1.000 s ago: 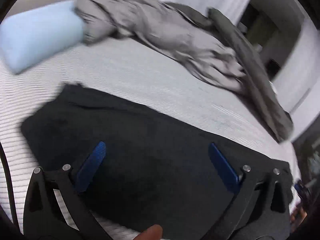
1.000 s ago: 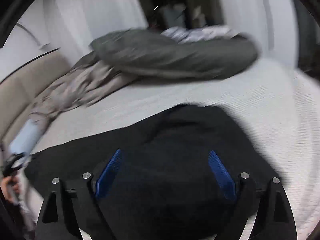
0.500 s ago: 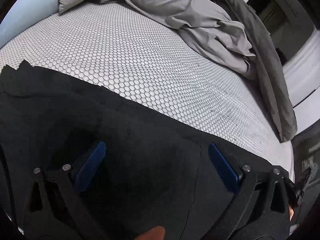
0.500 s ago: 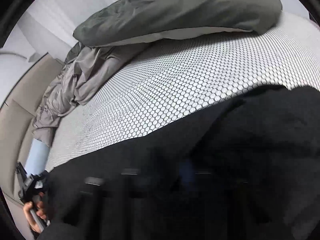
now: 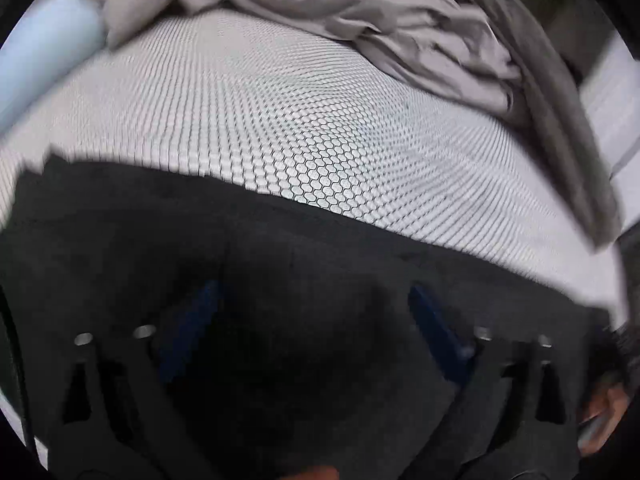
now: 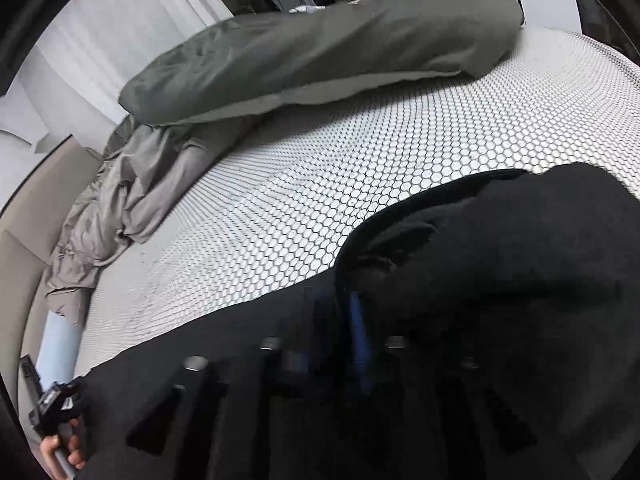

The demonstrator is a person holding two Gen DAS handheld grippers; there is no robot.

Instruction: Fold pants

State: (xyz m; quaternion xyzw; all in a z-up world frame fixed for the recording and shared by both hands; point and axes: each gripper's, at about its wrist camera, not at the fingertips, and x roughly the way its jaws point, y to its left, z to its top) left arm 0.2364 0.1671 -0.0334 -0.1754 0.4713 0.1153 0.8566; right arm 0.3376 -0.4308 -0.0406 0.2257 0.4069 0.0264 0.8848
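Two tools hang low over the black pants (image 5: 320, 320), which lie stretched across the near edge of the bed (image 5: 304, 128). A seam-like edge across the cloth in the left wrist view suggests one layer already lies over another, so I judge a first fold made, though the dark fabric hides how neatly. The left tool (image 5: 312, 320) stands wide with its jaws closing; cloth lies under and between them, and the pads do not yet press it. The right tool (image 6: 336, 328) is narrow and its jaws are opening; blur keeps me from telling whether cloth is pinched. A raised hump of pants (image 6: 500, 248) sits at its right. Left to do, as I judge: flatten that hump and fold the length shorter.
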